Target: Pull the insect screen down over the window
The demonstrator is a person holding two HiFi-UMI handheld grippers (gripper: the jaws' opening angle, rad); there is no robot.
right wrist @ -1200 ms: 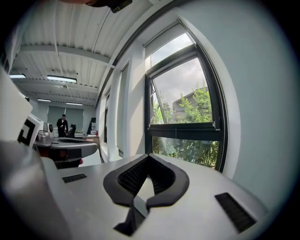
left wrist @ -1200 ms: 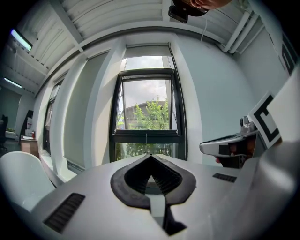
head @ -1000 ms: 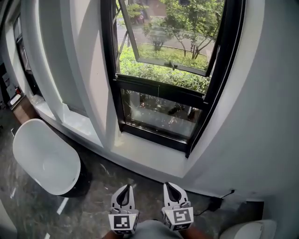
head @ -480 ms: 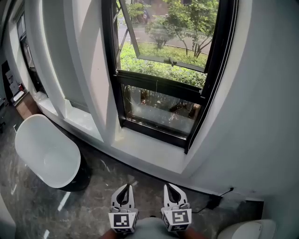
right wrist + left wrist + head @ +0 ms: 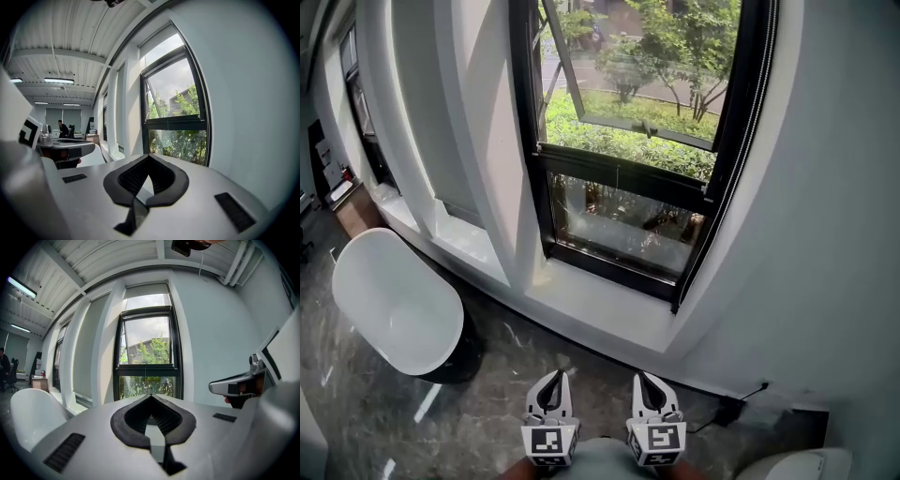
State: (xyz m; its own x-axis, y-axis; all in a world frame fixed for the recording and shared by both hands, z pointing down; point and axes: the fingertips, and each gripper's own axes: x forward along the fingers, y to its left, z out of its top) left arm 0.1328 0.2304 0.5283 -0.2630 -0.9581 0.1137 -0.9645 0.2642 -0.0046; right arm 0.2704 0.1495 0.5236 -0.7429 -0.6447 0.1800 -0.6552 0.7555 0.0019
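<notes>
Head view: left gripper and right gripper are both clenched on nothing, held low side by side. The window is well ahead and above, out of reach.
Left gripper view: a thin cord hangs beyond the tips, probably the screen's pull.
Right gripper view: the window is ahead, to the right of the tips. The insect screen is not drawn over the glass.

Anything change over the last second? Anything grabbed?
Nothing taken hold of or let go. Left gripper and right gripper stay shut and empty, side by side low in the head view, short of the black-framed window. Only the framing drifted slightly; no screen covers the window yet.
</notes>
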